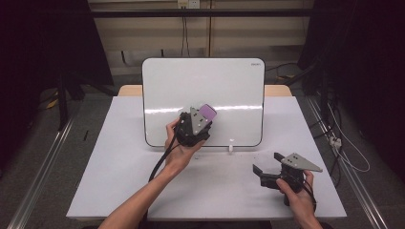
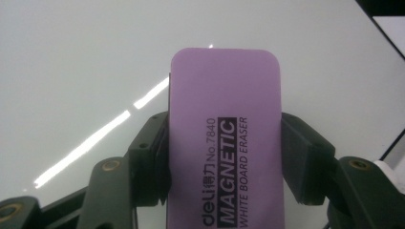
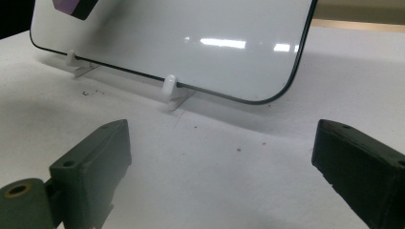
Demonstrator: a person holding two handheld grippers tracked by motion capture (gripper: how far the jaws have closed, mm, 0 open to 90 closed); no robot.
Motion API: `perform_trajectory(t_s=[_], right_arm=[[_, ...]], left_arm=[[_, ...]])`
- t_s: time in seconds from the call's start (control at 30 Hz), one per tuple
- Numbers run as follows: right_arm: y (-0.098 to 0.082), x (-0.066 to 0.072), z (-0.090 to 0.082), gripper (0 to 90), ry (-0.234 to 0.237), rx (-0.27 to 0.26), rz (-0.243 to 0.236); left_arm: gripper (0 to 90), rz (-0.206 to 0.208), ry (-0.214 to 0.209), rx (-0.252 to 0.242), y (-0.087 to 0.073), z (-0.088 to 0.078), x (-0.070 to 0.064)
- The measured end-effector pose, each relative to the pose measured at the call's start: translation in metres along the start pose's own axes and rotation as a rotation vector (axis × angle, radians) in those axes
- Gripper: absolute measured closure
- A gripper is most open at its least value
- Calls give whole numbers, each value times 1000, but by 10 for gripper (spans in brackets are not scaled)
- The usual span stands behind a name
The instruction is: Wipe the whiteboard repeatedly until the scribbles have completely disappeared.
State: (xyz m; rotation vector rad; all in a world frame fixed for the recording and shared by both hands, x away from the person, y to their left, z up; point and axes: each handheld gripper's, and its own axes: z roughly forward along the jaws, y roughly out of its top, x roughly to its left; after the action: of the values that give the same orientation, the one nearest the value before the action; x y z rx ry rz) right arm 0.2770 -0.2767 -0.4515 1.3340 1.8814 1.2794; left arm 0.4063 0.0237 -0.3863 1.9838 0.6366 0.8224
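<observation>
While clamped in the left gripper (image 2: pixel 224 157), purple eraser (image 2: pixel 225 119) hides part of whiteboard (image 1: pixel 203 90); right gripper (image 3: pixel 222 181) gaping wide, holding nothing.

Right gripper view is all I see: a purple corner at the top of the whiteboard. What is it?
Observer: A purple eraser, printed "MAGNETIC WHITE BOARD ERASER"; the left tongs are shut on its sides.
Operator: Where on the board?
Observer: The high view puts it near the whiteboard's middle.
Operator: Who holds my tongs?
Observer: A hand holds the right tongs near the table's right front corner.
</observation>
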Motion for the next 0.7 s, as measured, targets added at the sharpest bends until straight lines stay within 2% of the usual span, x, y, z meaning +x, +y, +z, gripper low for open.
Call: perform_trajectory(t_s=[0.17,0.5,0.7], right_arm=[[0,1,1,63,2,3,-4],[1,5,9,63,14,19,-12],[5,8,12,66,20,8,-10]], left_arm=[[412,-43,-12,-21,-5,-10,6],[412,-126,-75,-62,-11,-25,17],[412,-174,-105,-68,-17,-32,22]])
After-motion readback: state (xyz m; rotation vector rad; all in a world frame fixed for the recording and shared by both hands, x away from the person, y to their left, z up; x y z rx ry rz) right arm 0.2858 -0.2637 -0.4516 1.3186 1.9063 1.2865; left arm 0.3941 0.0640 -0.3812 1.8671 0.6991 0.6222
